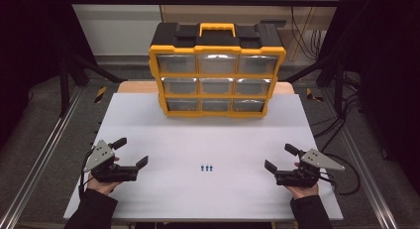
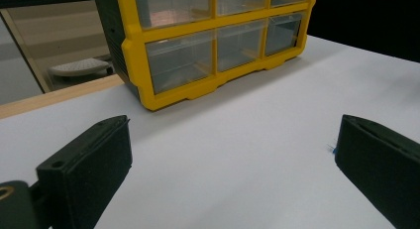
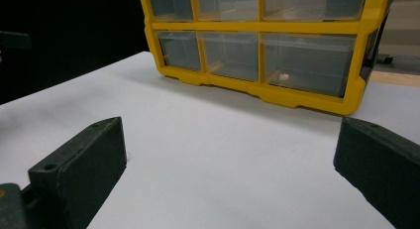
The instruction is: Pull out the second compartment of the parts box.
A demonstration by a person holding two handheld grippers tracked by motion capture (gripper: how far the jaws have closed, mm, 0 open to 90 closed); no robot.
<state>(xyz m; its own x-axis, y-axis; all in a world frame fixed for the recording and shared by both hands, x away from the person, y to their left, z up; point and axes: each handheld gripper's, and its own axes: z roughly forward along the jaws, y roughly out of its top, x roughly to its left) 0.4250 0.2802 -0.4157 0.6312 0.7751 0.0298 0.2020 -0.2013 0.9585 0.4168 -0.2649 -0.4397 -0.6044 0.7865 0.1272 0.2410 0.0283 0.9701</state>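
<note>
Black grippers with grey triangular plates, dark sleeves.

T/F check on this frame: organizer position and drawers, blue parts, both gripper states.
1. The yellow organizer stands at the far side of the white table. True.
2. One of its drawers is pulled out. False: all nine look pushed in.
3. Small blue parts lie on the table between the two grippers. True.
4. The left gripper is shut on a blue part. False: its jaws stand apart, holding nothing.
5. The right gripper is open. True.
6. The right gripper touches the organizer. False: it is at the near side, well apart from it.
</note>
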